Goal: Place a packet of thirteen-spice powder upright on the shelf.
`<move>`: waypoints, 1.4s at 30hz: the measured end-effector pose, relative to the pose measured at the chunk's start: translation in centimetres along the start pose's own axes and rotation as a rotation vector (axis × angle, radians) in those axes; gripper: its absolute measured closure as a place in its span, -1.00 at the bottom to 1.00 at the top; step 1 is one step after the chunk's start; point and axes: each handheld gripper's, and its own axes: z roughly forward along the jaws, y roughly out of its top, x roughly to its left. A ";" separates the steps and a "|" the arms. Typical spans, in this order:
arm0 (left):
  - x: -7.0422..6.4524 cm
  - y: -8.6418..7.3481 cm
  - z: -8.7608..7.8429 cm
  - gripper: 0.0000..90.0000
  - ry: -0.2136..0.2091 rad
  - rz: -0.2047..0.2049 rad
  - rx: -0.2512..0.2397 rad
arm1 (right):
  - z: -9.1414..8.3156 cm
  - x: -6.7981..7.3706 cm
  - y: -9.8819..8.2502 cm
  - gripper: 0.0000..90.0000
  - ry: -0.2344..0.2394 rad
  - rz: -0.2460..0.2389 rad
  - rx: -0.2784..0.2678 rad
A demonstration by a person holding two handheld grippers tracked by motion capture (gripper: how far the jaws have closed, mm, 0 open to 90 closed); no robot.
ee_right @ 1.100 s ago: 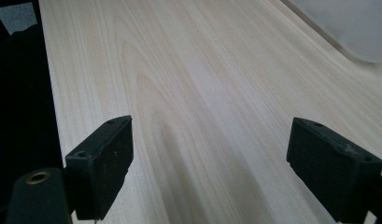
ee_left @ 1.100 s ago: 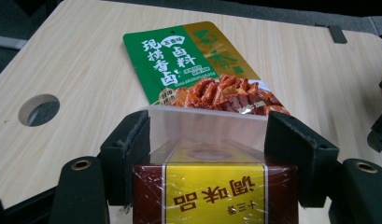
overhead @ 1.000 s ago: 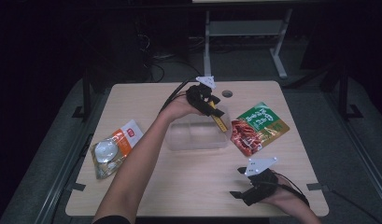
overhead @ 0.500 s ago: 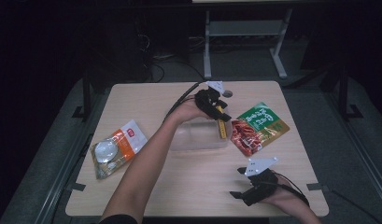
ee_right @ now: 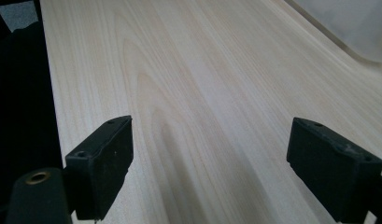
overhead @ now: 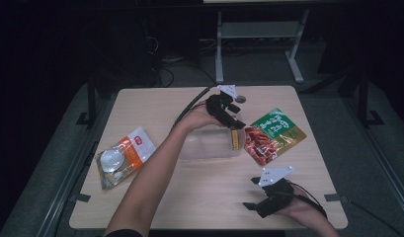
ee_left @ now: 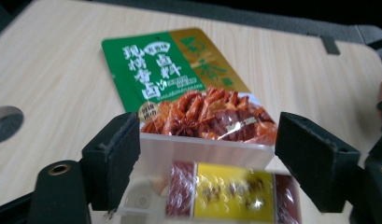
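Your left arm [overhead: 155,168] reaches far across, its gripper [overhead: 232,129] tipped downward, jaws just opening and now wide. Your right gripper [overhead: 254,206] rests low at the near edge, jaws spread wide, empty.

The left gripper [overhead: 234,129], held over the middle of the table, has drifted a little toward the right end of the clear plastic box [overhead: 209,145] and now hangs just above that end. Its jaws have just been opening, and in the left gripper view they stand apart on either side of the box's end wall, the pads not pressing on it. The small yellow and red packet [overhead: 235,138] that hung at its tip a moment ago now lies inside the box against that end wall.
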 end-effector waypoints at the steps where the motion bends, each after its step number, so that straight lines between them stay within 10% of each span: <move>1: -0.2 0.0 -0.4 -0.54 -0.002 -0.009 -0.008 | 0.0 0.0 0.0 -0.68 0.001 0.005 0.002; 22: -5.1 -3.8 -6.8 -0.57 0.060 -0.014 0.058 | 0.3 -0.5 0.1 -0.68 -0.006 0.022 0.010; 42: -12.2 -12.4 -8.8 -0.55 0.151 -0.084 0.037 | 0.8 -1.1 -0.2 -0.68 -0.008 0.031 0.021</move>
